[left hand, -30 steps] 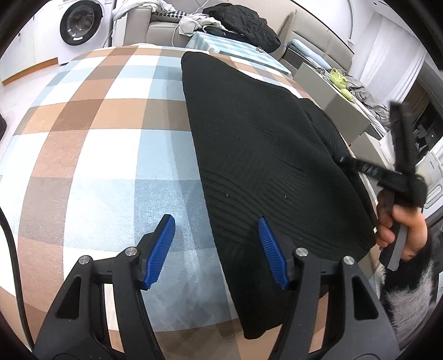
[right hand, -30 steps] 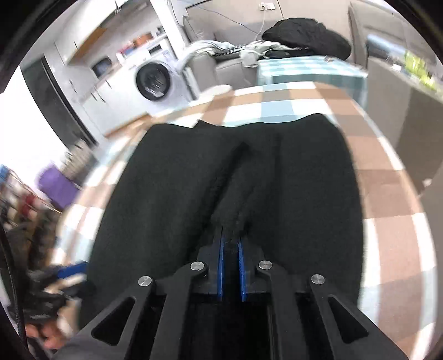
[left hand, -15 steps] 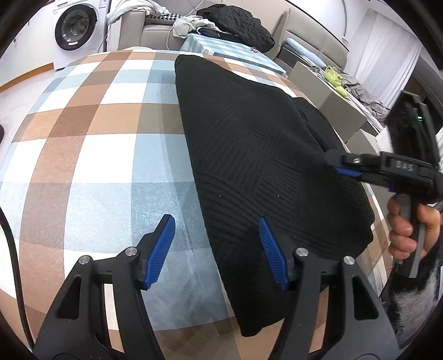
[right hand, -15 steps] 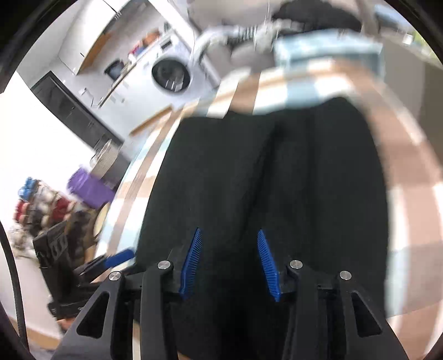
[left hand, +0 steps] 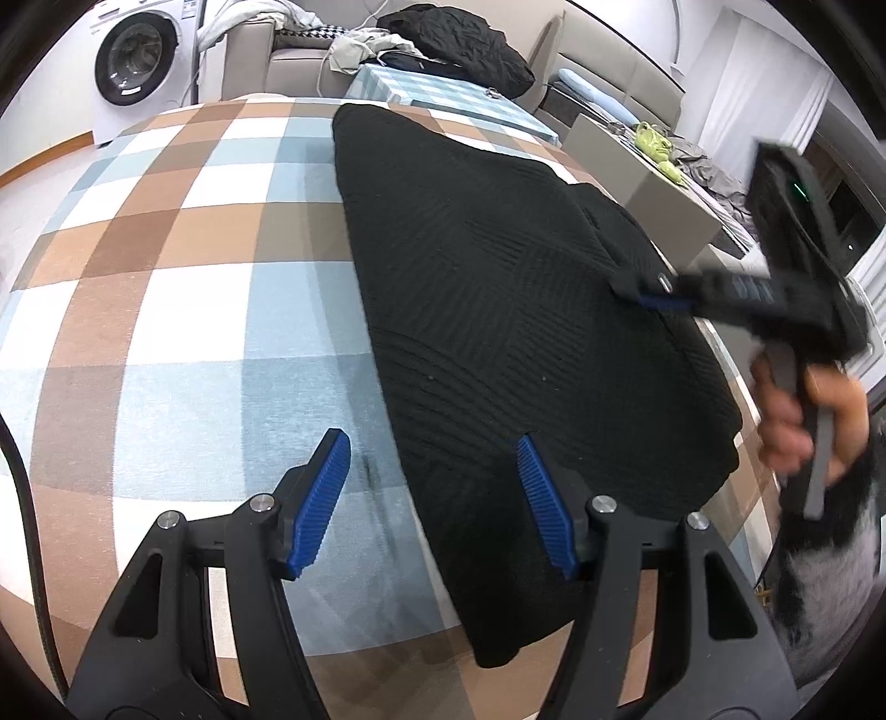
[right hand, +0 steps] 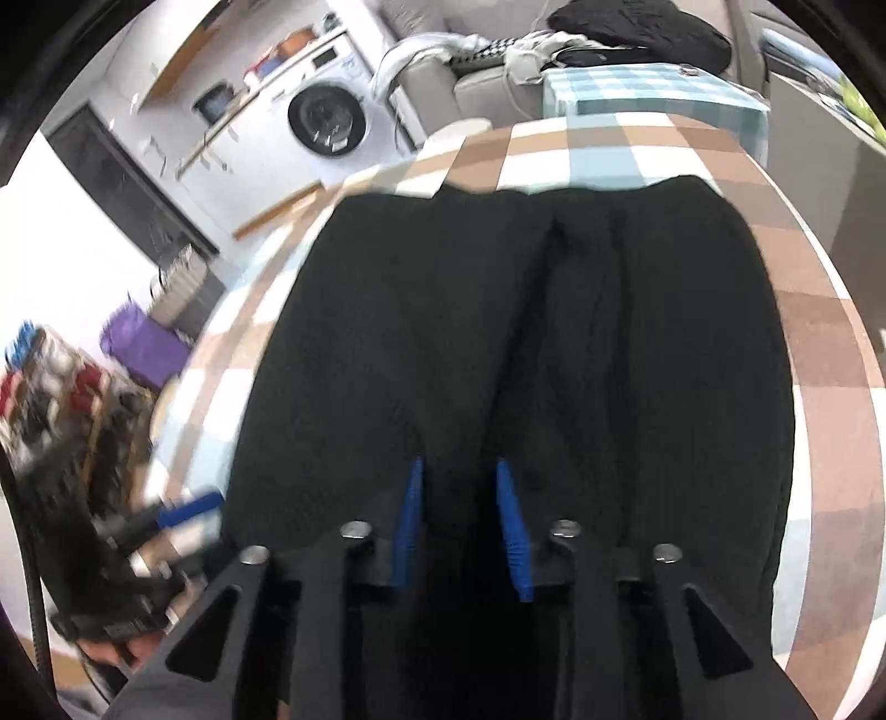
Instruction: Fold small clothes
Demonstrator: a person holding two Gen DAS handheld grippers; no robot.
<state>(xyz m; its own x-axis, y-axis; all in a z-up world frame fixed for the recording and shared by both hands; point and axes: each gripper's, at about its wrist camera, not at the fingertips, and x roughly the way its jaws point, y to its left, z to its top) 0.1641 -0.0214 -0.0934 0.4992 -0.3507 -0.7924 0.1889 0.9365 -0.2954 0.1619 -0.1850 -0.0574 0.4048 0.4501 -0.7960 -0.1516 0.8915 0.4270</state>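
Lived-in room with sofa (left hand: 288, 50) and washing machine (left hand: 133, 55) behind, checked tablecloth (left hand: 166, 277) carrying black knit garment (left hand: 498, 310) lying flat, left gripper (left hand: 432, 498) jaws wide over its near edge, right gripper (right hand: 459, 520) jaws just closing, apart, gripping nothing.

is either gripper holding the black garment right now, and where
Nothing is held. The left gripper is open over the black knit garment; the right gripper, jaws just closing, grips nothing.
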